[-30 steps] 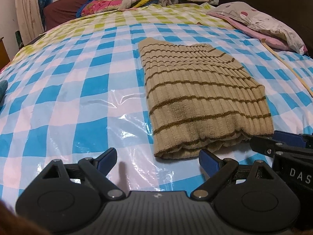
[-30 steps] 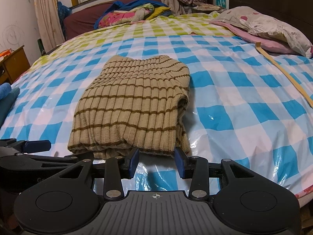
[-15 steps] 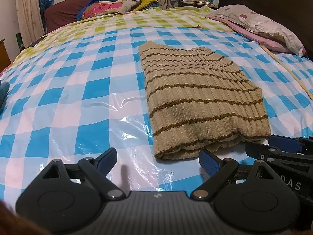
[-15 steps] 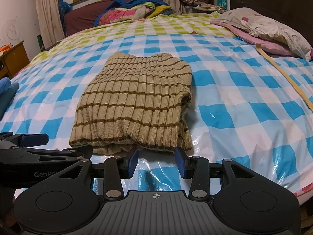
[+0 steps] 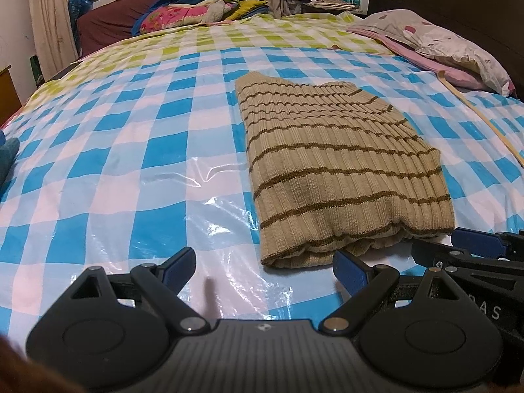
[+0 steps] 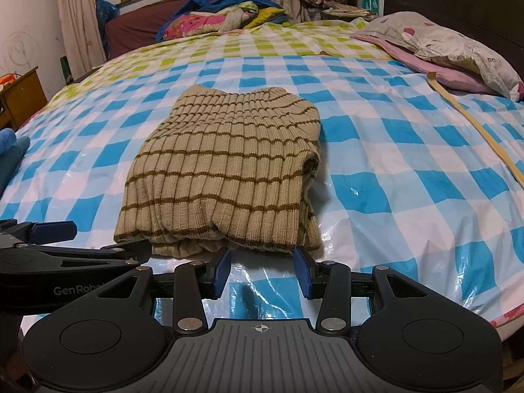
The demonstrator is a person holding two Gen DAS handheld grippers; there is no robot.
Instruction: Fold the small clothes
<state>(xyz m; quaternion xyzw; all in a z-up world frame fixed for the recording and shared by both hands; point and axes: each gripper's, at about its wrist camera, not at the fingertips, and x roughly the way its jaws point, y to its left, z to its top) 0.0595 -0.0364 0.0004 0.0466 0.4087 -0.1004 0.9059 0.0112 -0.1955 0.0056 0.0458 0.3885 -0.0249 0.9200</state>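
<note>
Folded tan ribbed knit top with thin brown stripes (image 6: 222,177) lies flat on the bed, dead ahead of both claws. Its near edge runs crosswise right in front of the fingertips; long axis runs away from the claws toward the far end of the bed.

Right claw (image 6: 262,270): jaws partly open, nothing between them, tips just short of the near edge around its middle-right. Nearer of the two by my read.

Left claw (image 5: 263,268): jaws spread wide, empty; the garment's near-left corner sits just beyond its right finger, so the top lies ahead and to the right of it.

Each claw shows up at the edge of the other's view, side by side, apart.

Judgement: top looks already folded in layers; any further fold would start from that near edge.

Surface: bed under a glossy blue-and-white checked plastic sheet (image 5: 98,170), likely slippery; it turns green-checked farther off. Spotted pillow (image 6: 458,46) far right, heap of coloured bedding (image 6: 213,16) at the back, curtain and window behind.
</note>
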